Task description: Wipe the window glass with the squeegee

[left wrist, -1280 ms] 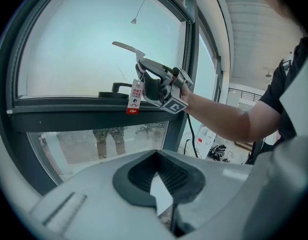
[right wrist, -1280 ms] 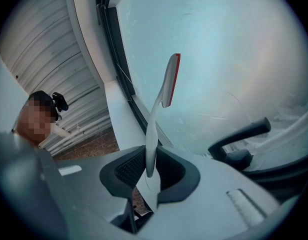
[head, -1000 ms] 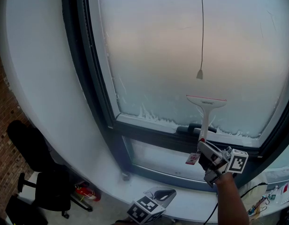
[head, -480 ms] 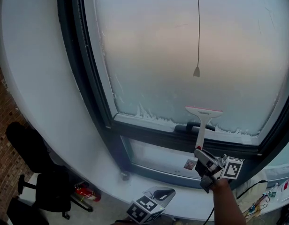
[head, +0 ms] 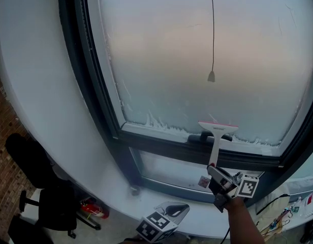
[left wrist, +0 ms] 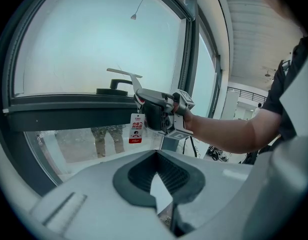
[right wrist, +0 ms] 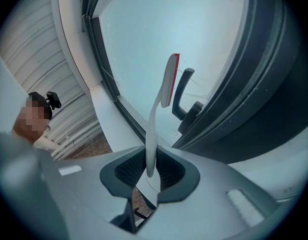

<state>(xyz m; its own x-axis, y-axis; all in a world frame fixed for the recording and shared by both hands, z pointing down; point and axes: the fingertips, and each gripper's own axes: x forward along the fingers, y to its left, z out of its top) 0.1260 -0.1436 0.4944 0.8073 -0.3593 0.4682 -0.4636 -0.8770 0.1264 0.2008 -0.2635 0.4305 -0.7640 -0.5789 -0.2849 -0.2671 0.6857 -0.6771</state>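
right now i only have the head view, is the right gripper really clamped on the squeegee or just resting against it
Observer: Clamped. The right gripper view shows the right gripper with both jaws shut on the lower end of the squeegee handle.
Operator: and the left one, holding anything
Observer: No. In its own view the left gripper has its jaws together with nothing between them.
Operator: anything else i can't see
Observer: Someone's legs show through the lower pane in the left gripper view.
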